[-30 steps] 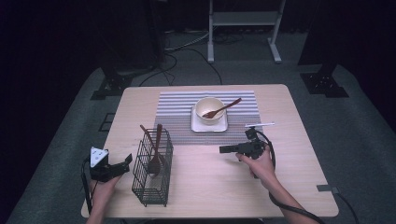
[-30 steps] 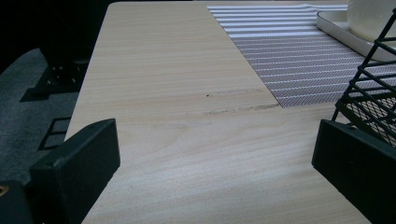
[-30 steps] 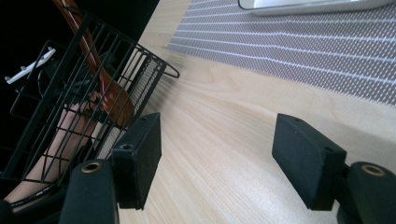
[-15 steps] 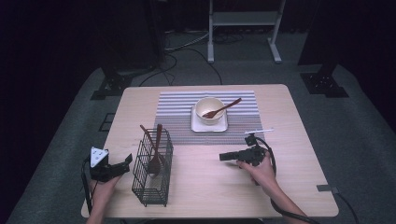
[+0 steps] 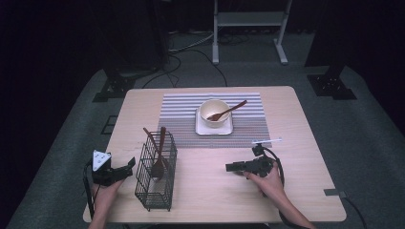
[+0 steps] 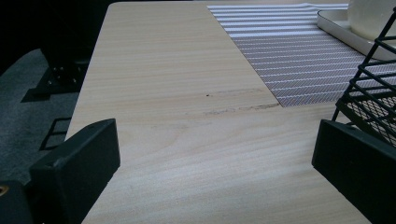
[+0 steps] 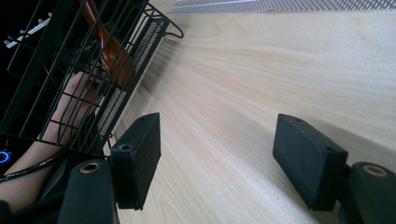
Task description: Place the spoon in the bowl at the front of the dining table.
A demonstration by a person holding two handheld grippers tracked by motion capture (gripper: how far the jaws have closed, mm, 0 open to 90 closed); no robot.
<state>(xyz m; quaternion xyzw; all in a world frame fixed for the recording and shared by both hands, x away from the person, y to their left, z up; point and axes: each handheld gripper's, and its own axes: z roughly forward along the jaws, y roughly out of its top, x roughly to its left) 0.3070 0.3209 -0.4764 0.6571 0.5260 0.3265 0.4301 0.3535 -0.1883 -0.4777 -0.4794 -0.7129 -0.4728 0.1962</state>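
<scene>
Right gripper is hanging open and empty, pointing leftward at the wire basket, whose wooden spoons are standing upright.

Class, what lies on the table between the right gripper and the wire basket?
Nothing: bare table separates the right gripper from the wire basket, as the high view shows.

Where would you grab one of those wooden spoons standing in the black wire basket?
Probably by the handle end of a wooden spoon, coming from straight above. The handles lean up past the rim of the wire basket, while the bowls sit low behind the wires, so a sideways approach looks blocked. The right gripper is open, holding nothing.
</scene>
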